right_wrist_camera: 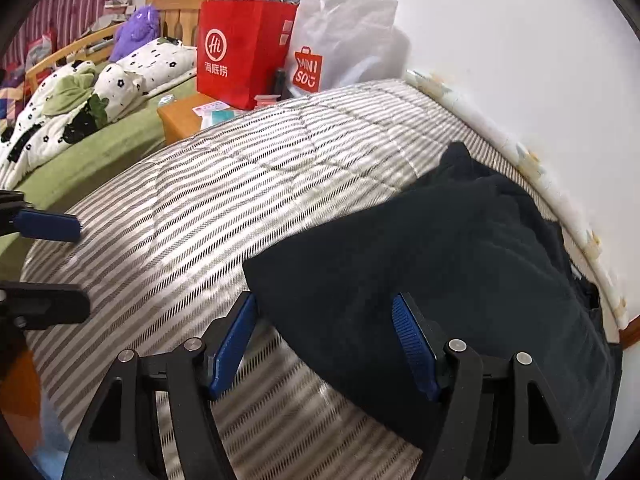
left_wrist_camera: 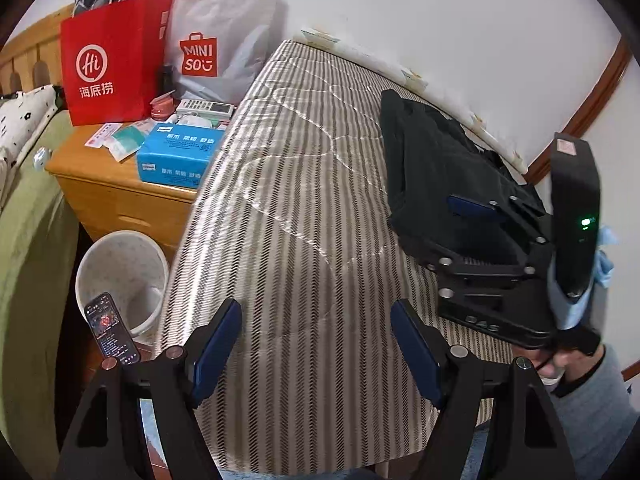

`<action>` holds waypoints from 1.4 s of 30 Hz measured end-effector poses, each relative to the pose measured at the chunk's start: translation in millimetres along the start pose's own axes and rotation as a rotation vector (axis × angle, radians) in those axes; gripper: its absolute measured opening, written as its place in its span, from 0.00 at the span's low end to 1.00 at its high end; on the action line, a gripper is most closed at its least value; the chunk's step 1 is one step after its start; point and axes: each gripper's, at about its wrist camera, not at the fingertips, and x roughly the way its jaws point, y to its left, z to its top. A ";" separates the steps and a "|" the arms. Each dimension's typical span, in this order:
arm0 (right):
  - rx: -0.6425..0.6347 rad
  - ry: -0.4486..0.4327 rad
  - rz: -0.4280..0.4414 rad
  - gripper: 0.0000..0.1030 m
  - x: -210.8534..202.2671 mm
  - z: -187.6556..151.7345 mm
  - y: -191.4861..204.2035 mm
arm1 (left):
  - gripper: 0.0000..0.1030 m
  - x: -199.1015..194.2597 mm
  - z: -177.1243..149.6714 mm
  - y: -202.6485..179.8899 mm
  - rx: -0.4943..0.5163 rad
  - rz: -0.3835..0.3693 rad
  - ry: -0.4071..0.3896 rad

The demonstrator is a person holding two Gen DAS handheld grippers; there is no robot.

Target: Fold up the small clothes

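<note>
A folded black garment (right_wrist_camera: 432, 264) lies on the striped mattress (right_wrist_camera: 224, 200) near the wall; it also shows in the left wrist view (left_wrist_camera: 436, 168). My right gripper (right_wrist_camera: 324, 332) is open, its blue pads on either side of the garment's near corner, the cloth between the fingers but not clamped. In the left wrist view the right gripper's body (left_wrist_camera: 492, 240) sits over the garment's near edge. My left gripper (left_wrist_camera: 316, 336) is open and empty above the bare mattress (left_wrist_camera: 296, 208), to the left of the garment.
A wooden nightstand (left_wrist_camera: 100, 184) holds a red bag (left_wrist_camera: 114, 60), a white Miniso bag (left_wrist_camera: 224, 36), a blue tissue pack (left_wrist_camera: 180, 152) and a remote. A white bin (left_wrist_camera: 124, 272) and a phone (left_wrist_camera: 112, 330) are at the left. A second bed (right_wrist_camera: 80, 92) lies beyond.
</note>
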 end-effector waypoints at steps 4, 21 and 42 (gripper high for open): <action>0.037 -0.011 -0.011 0.44 6.5 6.6 -3.2 | 0.73 1.3 0.3 1.5 -0.001 -0.007 0.004; 0.532 -0.422 -0.158 0.16 -158.3 -80.2 -204.0 | 0.73 33.4 30.3 -131.8 0.177 -0.064 0.015; 0.988 -0.299 0.007 0.49 -133.6 -312.2 -355.5 | 0.74 110.9 -7.0 -305.3 0.428 -0.192 0.073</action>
